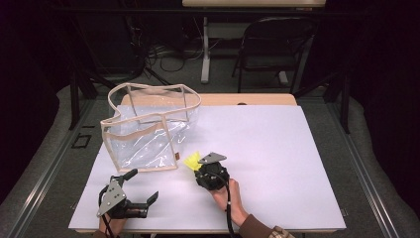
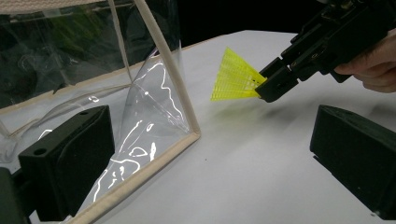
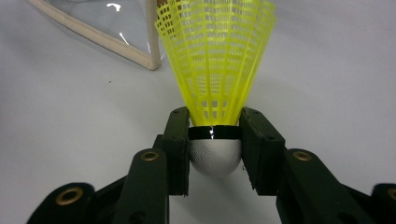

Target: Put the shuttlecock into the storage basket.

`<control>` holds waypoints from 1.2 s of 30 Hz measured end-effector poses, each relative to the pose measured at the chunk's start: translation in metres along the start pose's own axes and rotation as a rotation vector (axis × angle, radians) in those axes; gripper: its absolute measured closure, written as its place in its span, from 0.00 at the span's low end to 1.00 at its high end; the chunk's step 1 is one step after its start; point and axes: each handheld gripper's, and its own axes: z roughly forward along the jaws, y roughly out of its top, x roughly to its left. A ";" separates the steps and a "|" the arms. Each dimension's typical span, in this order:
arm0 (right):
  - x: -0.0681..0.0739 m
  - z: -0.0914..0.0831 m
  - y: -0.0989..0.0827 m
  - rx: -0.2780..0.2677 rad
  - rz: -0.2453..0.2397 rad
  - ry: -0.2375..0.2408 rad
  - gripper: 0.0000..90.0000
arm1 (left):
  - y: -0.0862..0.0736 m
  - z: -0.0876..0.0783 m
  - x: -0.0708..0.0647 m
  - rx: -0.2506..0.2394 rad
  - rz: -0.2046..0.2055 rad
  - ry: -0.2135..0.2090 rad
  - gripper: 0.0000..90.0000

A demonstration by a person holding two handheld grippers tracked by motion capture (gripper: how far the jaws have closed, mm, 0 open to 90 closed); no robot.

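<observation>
A yellow shuttlecock (image 3: pixel 215 51) with a white rounded head is pinched at its base by my right gripper (image 3: pixel 215 140), skirt pointing away from the hand. In the high view the shuttlecock (image 1: pixel 193 161) pokes out of the right gripper (image 1: pixel 200 171) just right of a clear plastic bag (image 1: pixel 148 126) with beige trim. The left gripper view has the shuttlecock (image 2: pixel 236 77) hovering beside the bag's corner (image 2: pixel 154 116). My left gripper (image 1: pixel 143 186) rests near the table's front left, jaws wide apart and holding nothing.
The white table (image 1: pixel 277 163) has free room to the right of the bag. Beyond the table's far edge stand a folding chair (image 1: pixel 270 44), a table leg and loose cables on the floor.
</observation>
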 end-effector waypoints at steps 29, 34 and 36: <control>-0.009 -0.018 0.012 -0.077 -0.031 0.020 0.73 | 0.000 0.000 0.000 -0.001 0.000 -0.004 0.00; -0.013 -0.022 0.016 -0.091 -0.031 0.026 0.73 | 0.000 0.000 0.000 0.000 0.001 -0.004 0.00; -0.015 -0.023 0.017 -0.095 -0.035 0.026 0.73 | 0.000 0.000 0.000 0.001 0.001 -0.004 0.00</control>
